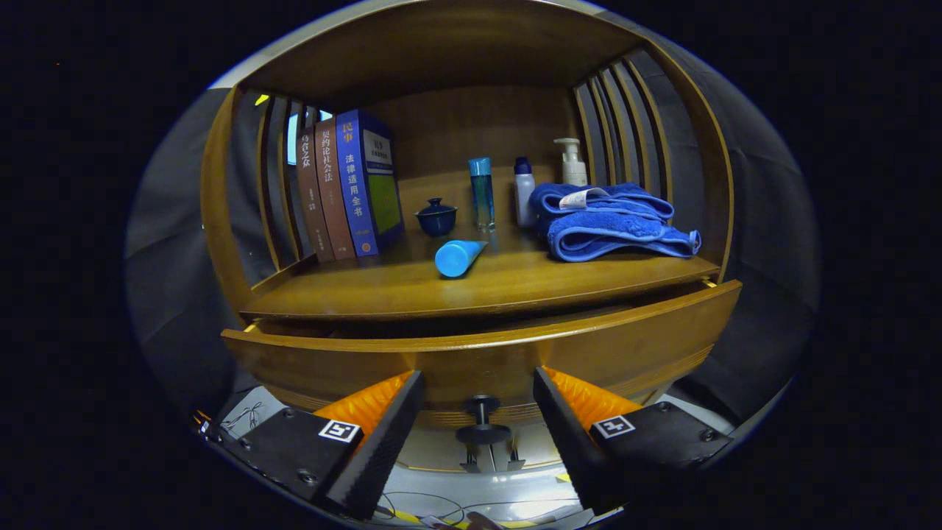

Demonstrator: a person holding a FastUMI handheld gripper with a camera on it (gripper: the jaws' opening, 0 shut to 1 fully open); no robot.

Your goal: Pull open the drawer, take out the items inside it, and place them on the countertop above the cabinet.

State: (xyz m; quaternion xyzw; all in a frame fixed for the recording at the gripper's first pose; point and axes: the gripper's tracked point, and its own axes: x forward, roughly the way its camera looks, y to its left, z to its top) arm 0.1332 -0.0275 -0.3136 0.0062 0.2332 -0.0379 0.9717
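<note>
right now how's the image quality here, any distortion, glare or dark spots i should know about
Gripper view: strong fisheye bending, so the drawer front and countertop edge curve. The scene is dim, with soft sheen on the wood near the lying blue tube; the slightly open drawer's inside is in deep shadow. The floor below is brightly lit. The open gripper flanks the drawer knob, all fairly sharp.

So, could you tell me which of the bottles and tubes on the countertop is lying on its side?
The light blue tube, ahead of the gripper's open fingers; the clear blue bottle, white bottle and pump bottle stand upright.
</note>
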